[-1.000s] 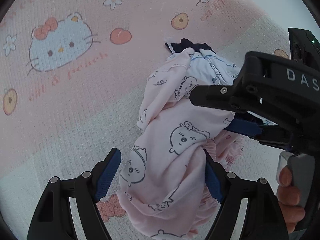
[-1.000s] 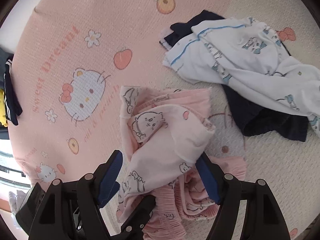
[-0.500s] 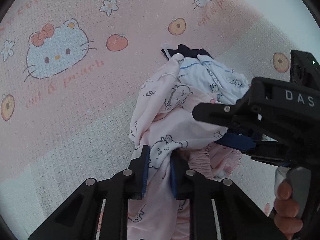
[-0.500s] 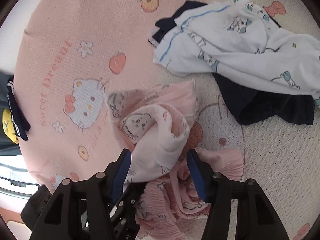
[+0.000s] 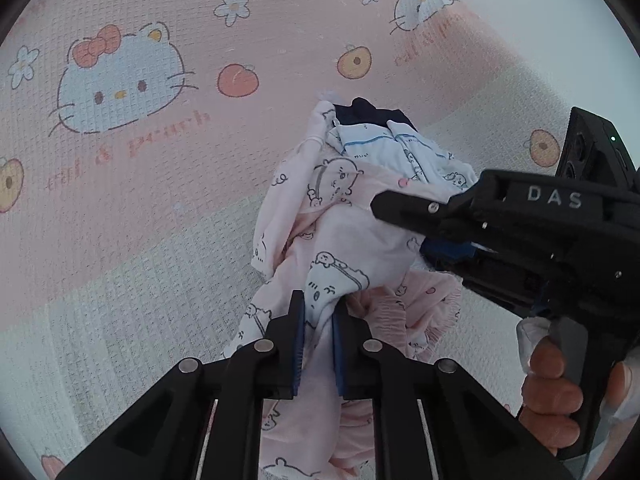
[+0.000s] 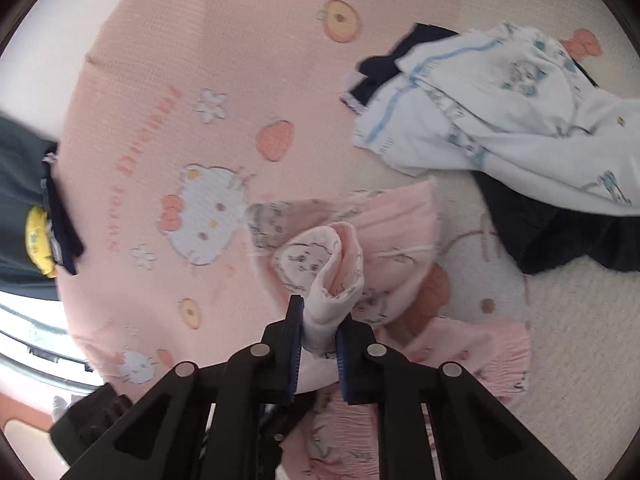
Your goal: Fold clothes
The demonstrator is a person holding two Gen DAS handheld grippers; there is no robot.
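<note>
**Left wrist view: both claws pinched on the pink pajama top, ready to lift and spread**

Left wrist view shows my left claw (image 5: 318, 336) clenched on a bunched fold of the pink cartoon-print garment (image 5: 332, 248), fabric squeezed between the blue pads. My right claw (image 5: 436, 248) comes in from the right side of that view with my hand (image 5: 556, 392) on its grip. From its own camera, the right claw (image 6: 318, 344) is closing its jaws on a rolled-up edge of the same pink garment (image 6: 340, 264), cloth already pressed between the pads.

The garment lies crumpled on the pink cat-and-peach bedspread (image 5: 132, 184), just in front of a white blue-trimmed garment (image 6: 500, 120) and a dark navy one (image 6: 560, 236), which sit apart from it.

To do this step well, I judge I should:
- Let the right grip finish before pulling, or the roll may slip out.
- Lift both claws together, then draw them apart so the wad opens flat.
- Keep clear of the white piece, so it does not drag along.
- Check that I hold matching edges; from here I cannot tell whether these are shoulders, hem or sleeve.
</note>
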